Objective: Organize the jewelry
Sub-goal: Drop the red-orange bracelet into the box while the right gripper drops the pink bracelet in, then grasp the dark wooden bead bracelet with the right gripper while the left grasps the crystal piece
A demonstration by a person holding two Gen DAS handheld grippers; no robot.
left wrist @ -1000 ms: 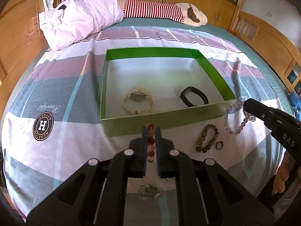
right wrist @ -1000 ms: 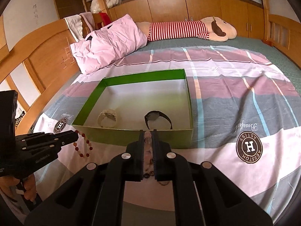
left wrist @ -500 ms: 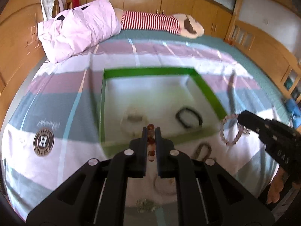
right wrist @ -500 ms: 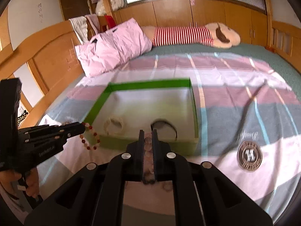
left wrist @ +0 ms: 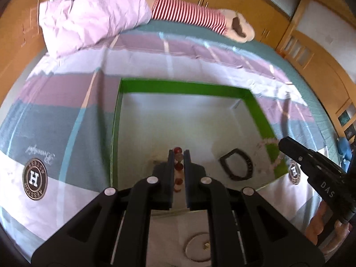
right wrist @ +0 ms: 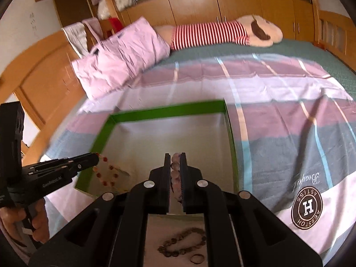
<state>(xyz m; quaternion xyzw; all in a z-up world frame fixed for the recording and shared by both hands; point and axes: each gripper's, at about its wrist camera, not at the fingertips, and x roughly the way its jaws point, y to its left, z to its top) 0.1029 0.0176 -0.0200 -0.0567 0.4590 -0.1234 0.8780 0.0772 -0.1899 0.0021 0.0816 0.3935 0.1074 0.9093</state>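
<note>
My left gripper (left wrist: 178, 155) is clamped on the red bead bracelet (left wrist: 178, 169); beads run down the gap between the jaws, top bead poking past the tips; from the right wrist view the same bracelet (right wrist: 106, 173) hangs as a loop off the tip of the left gripper (right wrist: 94, 158), over the near-left corner of the green box (right wrist: 164, 111). My right gripper (right wrist: 175, 156) is closed on the pink bead bracelet (right wrist: 174, 169); pale pink beads pinched between the fingers, over the box's near wall; in the left wrist view that bracelet (left wrist: 270, 142) dangles from the right gripper (left wrist: 283, 143) at the box's right wall (left wrist: 260, 115), blurry so I can't tell if it touches the rim. Both grippers are over the near half of the box, well apart from each other. Inside the box: black watch band (left wrist: 237, 166) lying on the pale floor, near-right; something pale sits just behind my left fingers, mostly hidden. Outside, on the striped bedspread (right wrist: 278, 120) near me: brown bead bracelet (right wrist: 182, 243) and small ring (right wrist: 196, 258) just beside it; thin bangle (left wrist: 197, 250) below my left gripper. Pink pillow (left wrist: 93, 15) and striped plush toy (right wrist: 222, 33) at the far end of the bed.
</note>
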